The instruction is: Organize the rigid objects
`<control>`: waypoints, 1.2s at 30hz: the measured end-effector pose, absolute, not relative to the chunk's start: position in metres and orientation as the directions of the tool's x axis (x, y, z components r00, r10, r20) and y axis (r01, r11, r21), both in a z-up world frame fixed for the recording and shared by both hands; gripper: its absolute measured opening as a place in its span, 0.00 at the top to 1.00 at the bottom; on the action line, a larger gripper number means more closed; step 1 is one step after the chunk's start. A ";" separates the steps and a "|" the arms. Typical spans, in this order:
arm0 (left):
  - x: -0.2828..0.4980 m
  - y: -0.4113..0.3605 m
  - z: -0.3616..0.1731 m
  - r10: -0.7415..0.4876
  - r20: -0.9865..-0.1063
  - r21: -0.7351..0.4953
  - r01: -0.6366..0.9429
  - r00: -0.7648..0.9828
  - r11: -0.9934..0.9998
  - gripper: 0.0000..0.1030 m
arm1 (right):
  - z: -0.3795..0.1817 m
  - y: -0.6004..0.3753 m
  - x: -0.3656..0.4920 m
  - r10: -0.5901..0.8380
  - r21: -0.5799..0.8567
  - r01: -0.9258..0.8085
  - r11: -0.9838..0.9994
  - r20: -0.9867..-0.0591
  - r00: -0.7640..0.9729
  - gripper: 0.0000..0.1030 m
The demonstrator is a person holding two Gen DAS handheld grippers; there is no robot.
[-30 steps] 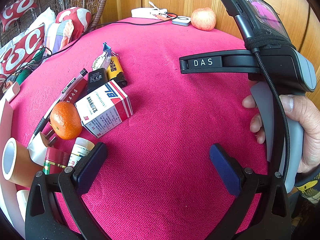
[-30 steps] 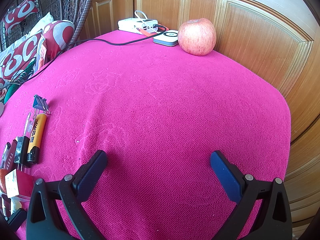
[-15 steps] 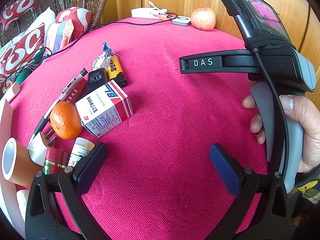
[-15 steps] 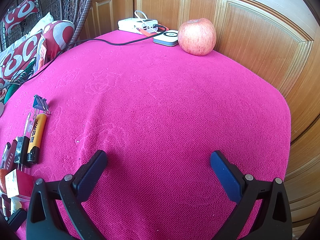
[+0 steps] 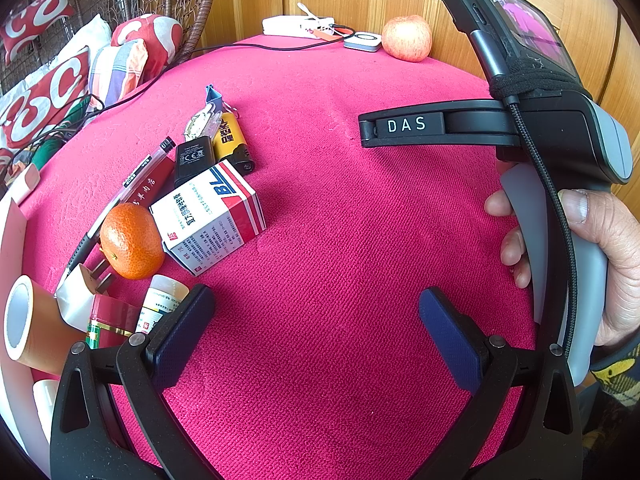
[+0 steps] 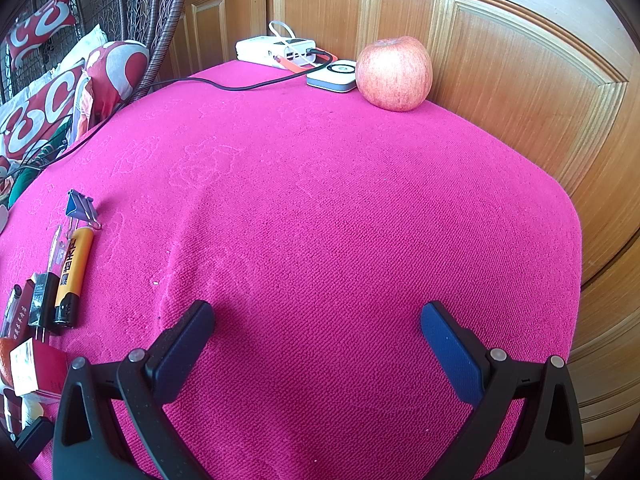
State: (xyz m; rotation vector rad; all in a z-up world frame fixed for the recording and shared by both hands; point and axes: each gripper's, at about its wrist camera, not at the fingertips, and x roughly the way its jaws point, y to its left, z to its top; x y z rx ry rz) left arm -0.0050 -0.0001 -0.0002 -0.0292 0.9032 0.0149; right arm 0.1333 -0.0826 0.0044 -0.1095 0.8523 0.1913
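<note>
In the left wrist view a cluster lies on the pink cloth at the left: a white and red medicine box (image 5: 208, 220), an orange (image 5: 130, 240), a pen (image 5: 132, 184), a black adapter (image 5: 192, 158), a yellow lighter (image 5: 232, 142), a blue binder clip (image 5: 214, 96), a small bottle (image 5: 162, 300) and a tape roll (image 5: 28, 324). My left gripper (image 5: 316, 320) is open and empty, just right of the bottle. My right gripper (image 6: 316, 324) is open and empty over bare cloth. Its body (image 5: 520, 128) shows at the right in the left wrist view.
An apple (image 6: 394, 74), a white puck (image 6: 334, 76) and a white power bank (image 6: 276, 50) with a black cable sit at the far edge by the wooden doors (image 6: 520, 80). Cushions (image 6: 60, 96) and a wicker chair stand at the left. The table (image 6: 540, 220) drops off at the right.
</note>
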 end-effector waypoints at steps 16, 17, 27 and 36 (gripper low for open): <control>-0.061 0.009 0.038 0.004 -0.711 -0.094 -0.101 0.703 0.990 0.00 | 0.004 -0.082 0.134 0.121 -0.024 -0.212 0.977 -0.755 0.645 0.00; -0.073 0.014 0.047 0.031 -0.691 -0.088 -0.127 0.722 0.988 0.00 | 0.004 -0.082 0.134 0.121 -0.024 -0.212 0.977 -0.755 0.645 0.00; -0.119 0.083 0.047 0.284 -0.707 -0.079 -0.472 0.647 0.878 0.05 | 0.004 -0.082 0.134 0.124 -0.019 -0.212 0.977 -0.757 0.642 0.00; -0.107 0.088 0.023 0.227 -0.759 -0.107 -0.460 0.611 0.881 0.19 | 0.004 -0.082 0.135 0.124 -0.020 -0.212 0.977 -0.758 0.641 0.00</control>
